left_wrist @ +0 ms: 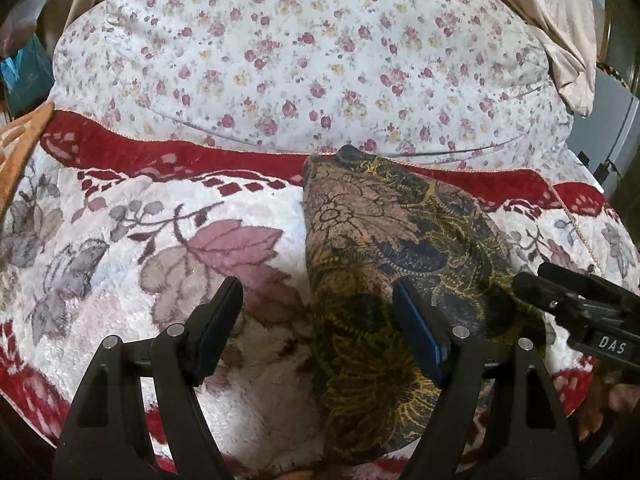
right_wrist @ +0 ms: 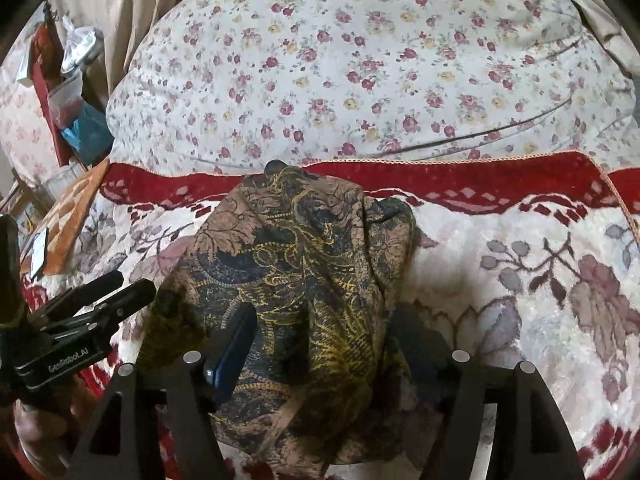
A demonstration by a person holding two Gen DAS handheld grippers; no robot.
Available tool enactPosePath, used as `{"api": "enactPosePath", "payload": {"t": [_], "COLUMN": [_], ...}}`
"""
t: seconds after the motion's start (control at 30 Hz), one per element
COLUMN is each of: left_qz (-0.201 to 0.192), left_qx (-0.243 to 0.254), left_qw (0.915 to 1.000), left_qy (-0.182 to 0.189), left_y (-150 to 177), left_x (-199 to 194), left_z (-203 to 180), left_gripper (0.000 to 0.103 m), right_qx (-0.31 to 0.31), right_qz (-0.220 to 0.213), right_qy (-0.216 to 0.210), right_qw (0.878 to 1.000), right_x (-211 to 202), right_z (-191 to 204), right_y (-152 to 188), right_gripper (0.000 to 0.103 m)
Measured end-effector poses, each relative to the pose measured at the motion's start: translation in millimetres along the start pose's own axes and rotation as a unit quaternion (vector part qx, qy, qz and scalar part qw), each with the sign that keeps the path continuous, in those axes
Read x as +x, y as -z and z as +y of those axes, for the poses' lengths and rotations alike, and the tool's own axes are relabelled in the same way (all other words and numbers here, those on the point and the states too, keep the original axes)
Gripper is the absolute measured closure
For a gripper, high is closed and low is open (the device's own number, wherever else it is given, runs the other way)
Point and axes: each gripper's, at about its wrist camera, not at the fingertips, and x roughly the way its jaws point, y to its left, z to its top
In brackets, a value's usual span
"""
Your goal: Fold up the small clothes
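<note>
Left wrist view: left tongs (left_wrist: 318, 334) are being held apart over the soft, light patterned garment (left_wrist: 384, 264); right tongs (right_wrist: 324, 344), likewise apart, are straddling its near bunched edge, judged the best hold.

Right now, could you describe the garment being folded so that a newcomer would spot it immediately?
Start at the plush blanket with the red border, in front of the rose-print quilt. On its cream middle lies the garment, a rumpled brown cloth: the only dark fabric there, with black and gold paisley.
</note>
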Motion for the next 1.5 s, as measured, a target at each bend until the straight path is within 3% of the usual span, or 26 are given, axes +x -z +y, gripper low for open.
{"api": "enactPosePath", "payload": {"t": [0.37, 1.5], "left_qz": [-0.005, 0.003], "left_qx": [-0.004, 0.030], "left_qw": [0.9999, 0.9992], "left_qy": [-0.014, -0.025], "left_y": [2.9, 2.5], "left_x": [2.5, 18.4], "left_z": [3.6, -4.4], "left_gripper": [0.025, 0.025], "right_qx": [-0.002, 0.000], "right_qz": [0.001, 0.020], "right_qy": [0.016, 0.015], "right_qw": [1.000, 1.000], "right_x": [5.8, 28.6], "right_z": [9.2, 9.0], "right_y": [4.2, 0.5], "right_gripper": [0.020, 0.015]}}
